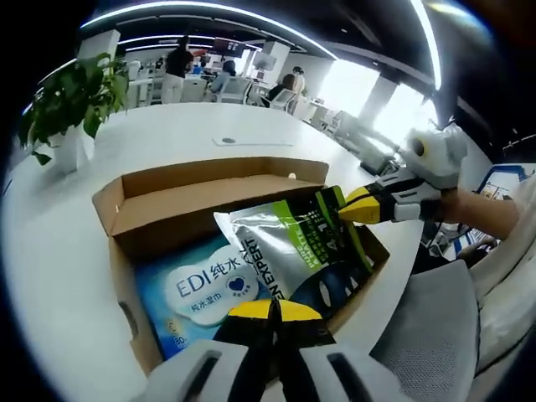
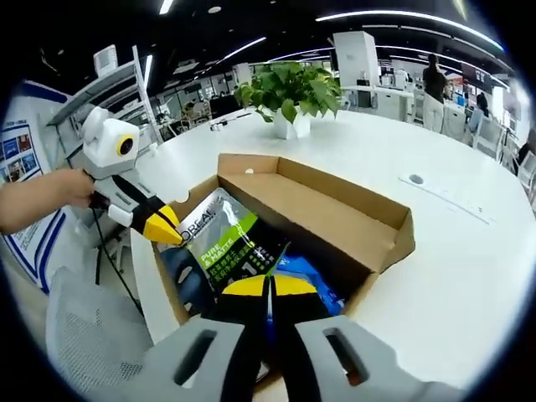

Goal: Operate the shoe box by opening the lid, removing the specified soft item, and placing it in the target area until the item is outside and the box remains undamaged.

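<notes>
Silver, green and black glossy soft pouch (image 1: 306,247) half out of the open brown cardboard shoe box (image 1: 159,213), lying tilted across the box's near rim, gripped at both ends. In the left gripper view: left gripper (image 1: 272,311) with yellow-tipped jaws closed on the pouch's dark lower edge; right gripper (image 1: 362,203) entering from the right, jaws pinched on the pouch's upper corner. Beneath the pouch, visible here: a blue pack of wet wipes with a white cloud label (image 1: 205,289) flat on the box floor. Box lid flap (image 1: 209,197) folded back and standing open.

In the right gripper view: right gripper (image 2: 270,286) clamped on the pouch (image 2: 226,239) at its near edge, left gripper (image 2: 163,226) meeting the pouch's far corner, a hand (image 2: 71,188) behind it. Only a sliver of the blue pack (image 2: 306,276) showing past the pouch.

Around the box: round white table (image 2: 435,251), potted green plant in a white pot (image 2: 291,96) near the far corner of the box, grey mesh chair (image 2: 92,335) just beside the table edge, people (image 1: 177,67) at desks well apart in the background.
</notes>
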### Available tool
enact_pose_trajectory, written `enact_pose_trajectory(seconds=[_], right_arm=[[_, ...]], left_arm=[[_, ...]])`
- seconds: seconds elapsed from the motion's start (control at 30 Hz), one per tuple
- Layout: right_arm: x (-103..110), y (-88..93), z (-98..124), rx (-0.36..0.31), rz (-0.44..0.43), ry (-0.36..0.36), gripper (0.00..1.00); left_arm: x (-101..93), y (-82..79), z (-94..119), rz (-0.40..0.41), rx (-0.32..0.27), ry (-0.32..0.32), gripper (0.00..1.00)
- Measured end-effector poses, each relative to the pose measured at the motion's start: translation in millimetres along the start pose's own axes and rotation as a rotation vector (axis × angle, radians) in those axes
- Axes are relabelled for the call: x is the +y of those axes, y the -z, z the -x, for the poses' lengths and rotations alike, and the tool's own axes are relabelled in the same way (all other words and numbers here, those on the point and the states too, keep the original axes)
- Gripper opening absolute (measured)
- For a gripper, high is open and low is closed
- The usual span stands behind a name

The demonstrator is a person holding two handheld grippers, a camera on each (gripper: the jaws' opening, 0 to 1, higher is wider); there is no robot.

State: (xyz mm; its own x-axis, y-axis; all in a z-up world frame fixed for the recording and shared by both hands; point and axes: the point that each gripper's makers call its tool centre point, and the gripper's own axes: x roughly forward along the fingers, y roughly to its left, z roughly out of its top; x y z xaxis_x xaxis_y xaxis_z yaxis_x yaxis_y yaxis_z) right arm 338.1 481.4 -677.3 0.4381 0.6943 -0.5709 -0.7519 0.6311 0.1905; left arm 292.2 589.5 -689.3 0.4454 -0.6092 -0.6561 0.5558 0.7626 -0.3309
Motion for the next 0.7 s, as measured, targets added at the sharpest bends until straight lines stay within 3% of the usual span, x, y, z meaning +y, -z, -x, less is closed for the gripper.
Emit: enact_pose_trajectory(seconds=[0.37,0.7], right_arm=[[-14,-12.2,25,-0.034,-0.009,0.039,0.00],[-38,-10.5,50,-0.034,-0.016,0.090,0.00]], left_arm=[[-20.4,-16.3,-7,-0.032,-0.005,0.015,0.00],[-44.3,-32.2,-28,-0.059,-0.002,0.037,0.00]])
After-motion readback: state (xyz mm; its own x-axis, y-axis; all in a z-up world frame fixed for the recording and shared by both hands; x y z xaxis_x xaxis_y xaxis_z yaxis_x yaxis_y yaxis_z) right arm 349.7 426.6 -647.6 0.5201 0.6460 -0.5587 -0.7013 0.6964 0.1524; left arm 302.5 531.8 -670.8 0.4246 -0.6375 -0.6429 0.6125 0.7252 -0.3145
